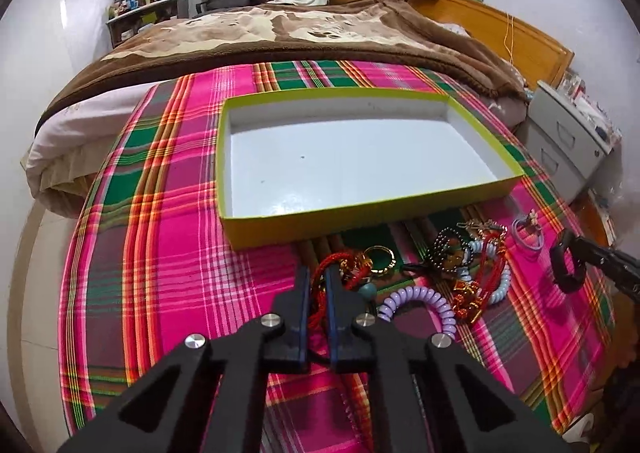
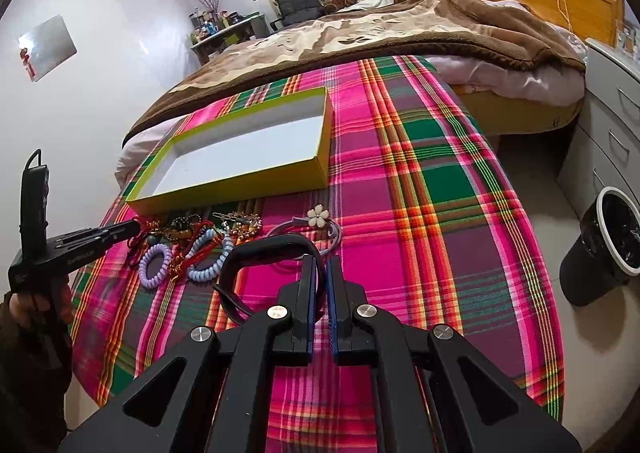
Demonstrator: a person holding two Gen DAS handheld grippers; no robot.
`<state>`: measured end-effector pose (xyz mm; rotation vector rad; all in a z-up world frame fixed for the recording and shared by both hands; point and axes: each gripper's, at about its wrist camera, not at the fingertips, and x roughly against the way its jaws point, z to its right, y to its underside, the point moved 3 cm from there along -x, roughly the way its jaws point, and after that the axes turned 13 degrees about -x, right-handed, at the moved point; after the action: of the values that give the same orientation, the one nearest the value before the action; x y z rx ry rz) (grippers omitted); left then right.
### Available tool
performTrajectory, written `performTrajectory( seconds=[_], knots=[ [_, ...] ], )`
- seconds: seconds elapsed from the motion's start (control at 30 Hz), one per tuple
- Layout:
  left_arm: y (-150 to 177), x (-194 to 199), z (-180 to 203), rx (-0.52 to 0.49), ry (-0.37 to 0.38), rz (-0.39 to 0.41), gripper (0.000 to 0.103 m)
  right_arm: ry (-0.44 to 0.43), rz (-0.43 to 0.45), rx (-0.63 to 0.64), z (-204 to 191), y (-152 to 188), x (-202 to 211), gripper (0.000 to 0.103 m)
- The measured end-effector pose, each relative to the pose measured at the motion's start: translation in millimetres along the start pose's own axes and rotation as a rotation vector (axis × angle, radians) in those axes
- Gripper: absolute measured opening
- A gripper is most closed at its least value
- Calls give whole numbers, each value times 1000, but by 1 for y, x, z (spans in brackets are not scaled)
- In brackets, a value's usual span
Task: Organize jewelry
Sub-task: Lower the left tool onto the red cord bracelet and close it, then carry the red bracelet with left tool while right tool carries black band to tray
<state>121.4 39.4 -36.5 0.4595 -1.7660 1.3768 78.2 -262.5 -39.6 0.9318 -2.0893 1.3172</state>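
Note:
My left gripper point(image 1: 317, 273) is shut on a red cord bracelet point(image 1: 352, 273) at the left end of a jewelry pile point(image 1: 460, 265) on the plaid cloth. Beside it lie a gold bangle point(image 1: 380, 261), a purple coil tie point(image 1: 416, 295) and a pale blue coil tie point(image 1: 500, 281). My right gripper point(image 2: 322, 267) is shut on a black band point(image 2: 272, 245), held just above the cloth to the right of the pile. Behind the pile stands a yellow-green box point(image 1: 360, 221) with a bare white inside. A purple hair band with a white flower point(image 2: 318, 215) lies by the pile.
The plaid cloth point(image 2: 420, 173) covers a round table against a bed with a brown blanket point(image 1: 280, 33). A grey drawer unit point(image 1: 568, 145) and a black bin point(image 2: 600, 253) stand at the right. A person's hand point(image 2: 24, 305) grips the left tool.

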Motion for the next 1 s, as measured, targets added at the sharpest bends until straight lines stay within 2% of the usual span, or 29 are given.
performTrajectory(
  seconds=[0.53,0.8,1.0],
  knots=[
    [-12,43,-11,44,-2,105,7,-31,50,16,-17,-10,20,5],
    [-35,50,-22,69,1,144,7,-21,103,54,-36,-49,20,5],
    [-57,35,-29,82,21,151,7,-14,84,64,-48,-87,-9,5]
  ],
)
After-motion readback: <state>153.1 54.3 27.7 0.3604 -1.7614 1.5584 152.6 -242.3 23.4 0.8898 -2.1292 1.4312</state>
